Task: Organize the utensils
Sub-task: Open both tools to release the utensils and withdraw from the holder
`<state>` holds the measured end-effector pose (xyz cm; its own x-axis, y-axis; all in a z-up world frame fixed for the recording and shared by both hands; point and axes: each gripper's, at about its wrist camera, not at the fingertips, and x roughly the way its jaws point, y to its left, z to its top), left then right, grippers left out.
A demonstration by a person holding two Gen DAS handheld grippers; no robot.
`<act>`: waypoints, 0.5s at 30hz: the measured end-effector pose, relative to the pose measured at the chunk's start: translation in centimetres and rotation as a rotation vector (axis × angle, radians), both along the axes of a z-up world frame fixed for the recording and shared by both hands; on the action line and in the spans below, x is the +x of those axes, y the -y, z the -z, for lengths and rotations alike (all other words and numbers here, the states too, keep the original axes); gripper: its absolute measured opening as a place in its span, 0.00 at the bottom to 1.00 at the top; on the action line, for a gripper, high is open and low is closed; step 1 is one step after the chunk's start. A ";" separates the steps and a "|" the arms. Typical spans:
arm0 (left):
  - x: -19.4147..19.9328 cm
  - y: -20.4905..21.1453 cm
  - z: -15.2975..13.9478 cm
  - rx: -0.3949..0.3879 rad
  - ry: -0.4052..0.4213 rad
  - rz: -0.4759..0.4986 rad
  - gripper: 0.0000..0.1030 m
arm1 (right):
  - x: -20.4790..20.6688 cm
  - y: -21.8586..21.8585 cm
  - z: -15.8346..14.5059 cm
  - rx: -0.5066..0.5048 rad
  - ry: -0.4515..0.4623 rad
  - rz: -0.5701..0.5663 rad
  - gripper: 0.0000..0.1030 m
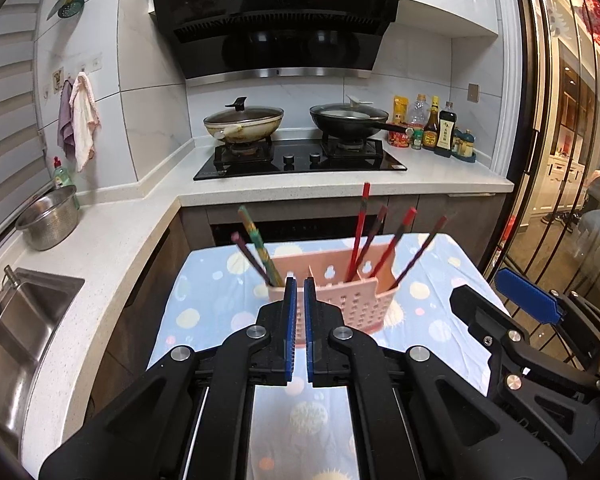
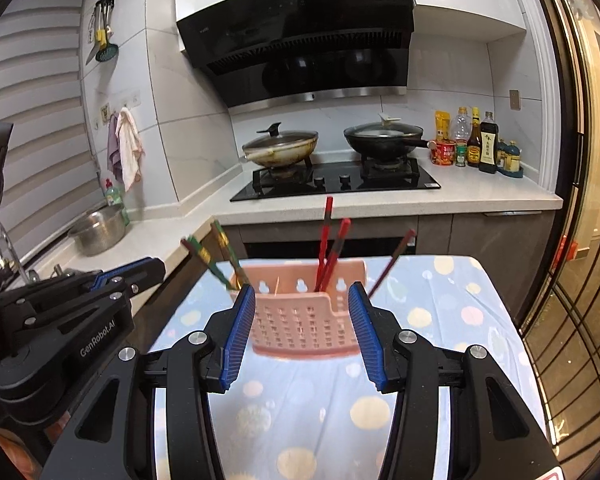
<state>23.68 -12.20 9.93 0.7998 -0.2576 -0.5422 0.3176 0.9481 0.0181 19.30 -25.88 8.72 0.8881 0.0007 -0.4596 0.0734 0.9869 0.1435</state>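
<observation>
Nearest the left wrist camera, the black left gripper [image 1: 300,284] with blue ribbed pads has its fingers [image 1: 290,312] drawn together with only a thin slit between them, and nothing is pinched there. It hangs above a small table covered by a light blue cloth with pastel dots [image 1: 204,300].

On that cloth, just beyond the fingertips, stands the pink perforated plastic utensil caddy [image 1: 364,304], divided into compartments. Two chopsticks with green patterned shafts [image 1: 260,248] lean out of its left compartment toward the left. Four red and dark chopsticks [image 1: 380,240] stand in the right part, fanning up and to the right.

From the right wrist view, the black right gripper [image 2: 302,292] holds its blue pads partly spread, apart from each other, with the caddy seen in the gap but farther off; the pads touch nothing. The left gripper shows at that view's left edge, beside the right one.

Behind the table runs a white speckled countertop [image 1: 340,188] with a black glass gas hob [image 1: 300,160]. A cream lidded wok [image 1: 242,122] and a black lidded frying pan [image 1: 348,120] sit on its burners. Sauce bottles [image 1: 440,128] cluster at the counter's right end. A steel colander bowl [image 1: 50,216] rests near the steel sink [image 1: 24,320] on the left.
</observation>
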 end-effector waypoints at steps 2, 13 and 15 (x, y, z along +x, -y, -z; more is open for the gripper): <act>-1.1 -0.3 0.6 0.000 -0.024 0.004 0.03 | -1.4 -0.4 0.5 -0.020 -0.015 0.005 0.46; -6.9 -1.6 4.3 0.021 -0.108 -0.004 0.03 | -7.8 -1.4 3.9 -0.008 -0.136 0.001 0.46; -7.8 -1.7 5.0 0.024 -0.124 -0.003 0.03 | -8.8 -1.7 4.6 -0.010 -0.151 0.003 0.46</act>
